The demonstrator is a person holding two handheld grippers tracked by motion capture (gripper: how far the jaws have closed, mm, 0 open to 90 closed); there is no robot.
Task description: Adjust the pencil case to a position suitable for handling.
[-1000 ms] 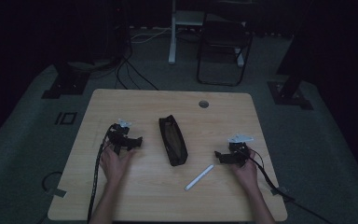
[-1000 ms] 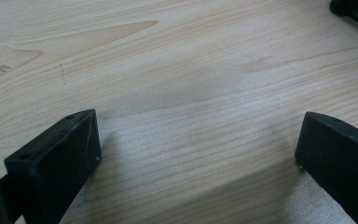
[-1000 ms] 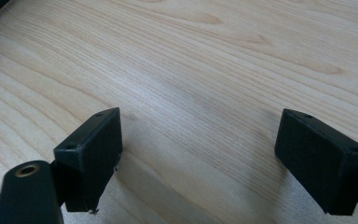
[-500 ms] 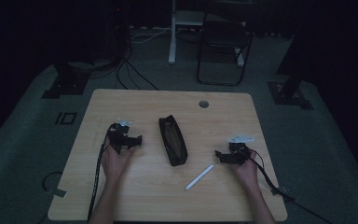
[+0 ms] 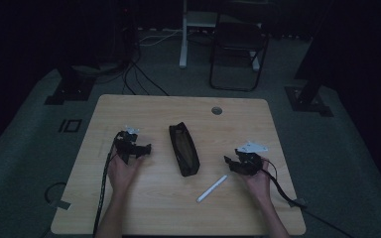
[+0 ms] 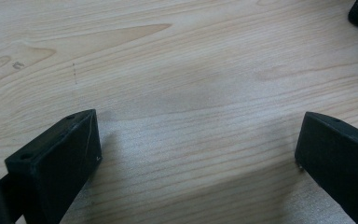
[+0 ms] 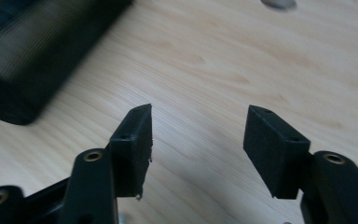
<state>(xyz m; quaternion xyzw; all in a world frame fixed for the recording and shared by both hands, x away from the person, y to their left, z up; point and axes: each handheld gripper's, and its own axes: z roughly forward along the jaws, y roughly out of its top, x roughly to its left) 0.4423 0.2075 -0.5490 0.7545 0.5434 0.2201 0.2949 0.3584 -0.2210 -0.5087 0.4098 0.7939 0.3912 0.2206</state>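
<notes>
Mid-table: black pencil case (image 5: 184, 148) lies unzipped, white pen (image 5: 212, 188) just beside its near end.
Left gripper (image 5: 141, 149): jaws spread, empty, left of case.
Right gripper (image 5: 229, 162): jaws apart, empty, near pen.
Progress: nothing grasped; pen not yet in case.
</notes>
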